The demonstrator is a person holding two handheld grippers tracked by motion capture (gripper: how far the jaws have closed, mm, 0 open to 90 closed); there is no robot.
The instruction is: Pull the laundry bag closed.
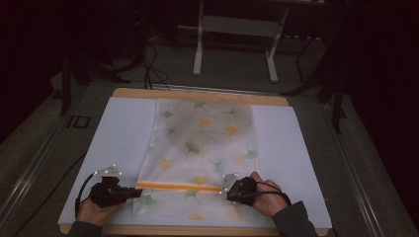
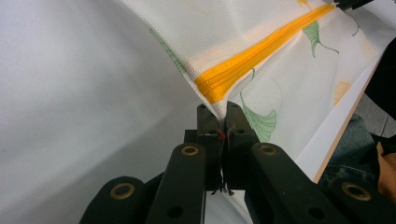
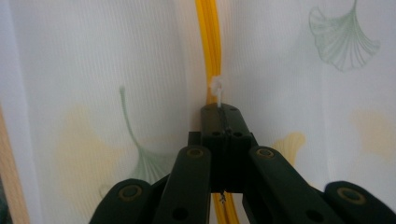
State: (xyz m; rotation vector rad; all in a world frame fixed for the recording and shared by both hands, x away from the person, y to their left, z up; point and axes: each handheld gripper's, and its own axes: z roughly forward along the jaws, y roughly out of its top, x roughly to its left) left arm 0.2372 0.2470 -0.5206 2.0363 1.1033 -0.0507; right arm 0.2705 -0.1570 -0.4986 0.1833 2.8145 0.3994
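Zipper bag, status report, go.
Left gripper shut on the mesh bag corner at the orange zipper end. Right gripper shut on the white zipper pull. Bag flat on the white sheet; nothing obstructing.

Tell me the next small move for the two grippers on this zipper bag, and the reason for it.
Probably draw the right gripper along the orange zipper toward the left gripper. The right jaws are shut on the white zipper pull, and the left jaws are shut on the bag's corner at the zipper's other end, anchoring it. Which way opens it I cannot tell.
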